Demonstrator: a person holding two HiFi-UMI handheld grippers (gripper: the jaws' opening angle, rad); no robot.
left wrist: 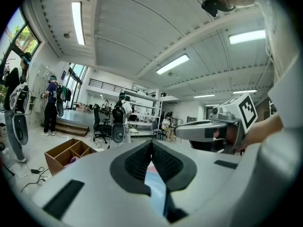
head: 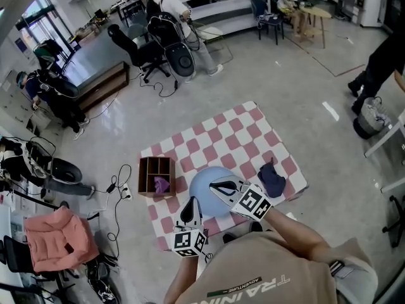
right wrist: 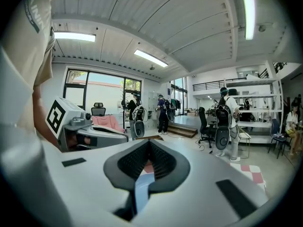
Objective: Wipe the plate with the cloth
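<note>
Blue plate (head: 204, 177) partly hidden under right tongs (head: 214, 184), dark cloth (head: 272, 179) beside.

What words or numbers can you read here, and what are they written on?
"TRAININ": upside down on the person's beige shirt; its end is hidden.
"ADVENTURE": smaller, beside it on that shirt.
The cubes on the left gripper and the right gripper show only black-and-white square patterns, no letters.
Nothing else is readable.

Quick count: one blue plate (head: 202, 181), one dark cloth (head: 273, 179), one checkered mat (head: 221, 138), one wooden box (head: 147, 170), one purple thing (head: 161, 184), and two grippers: left gripper (head: 192, 201), right gripper (head: 215, 185).
</note>
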